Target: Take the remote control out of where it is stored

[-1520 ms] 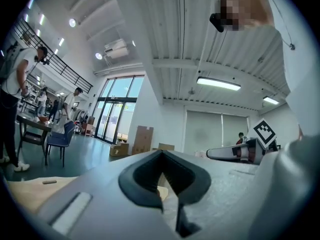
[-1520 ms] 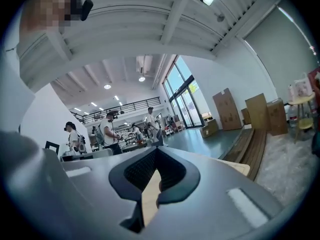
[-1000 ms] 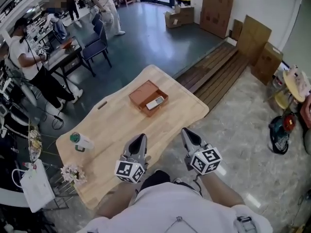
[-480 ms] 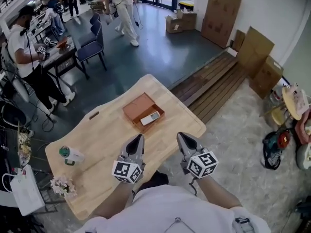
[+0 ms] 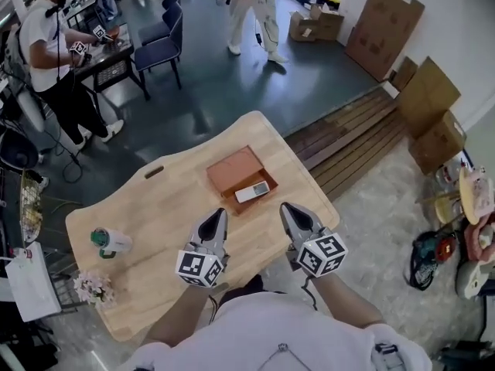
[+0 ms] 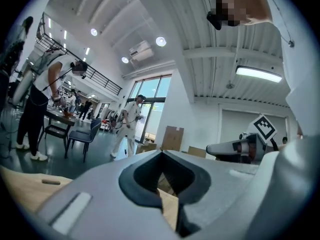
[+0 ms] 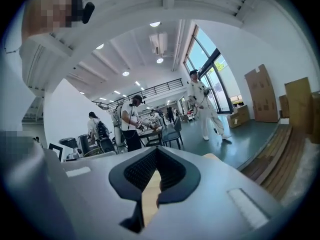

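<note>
Left gripper (image 5: 216, 218), right gripper (image 5: 288, 212): tongs narrow, empty. Spread right jaws first, reach toward 10 o'clock, straddle remote control (image 5: 252, 192) in open brown box (image 5: 230, 170), clamp long sides, lift straight.

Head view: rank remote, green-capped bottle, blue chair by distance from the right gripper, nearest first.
1. remote control: in the brown box, just ahead and left of the right gripper.
2. green-capped bottle: lying at the table's left end.
3. blue chair: on the floor beyond the table's far edge.
</note>
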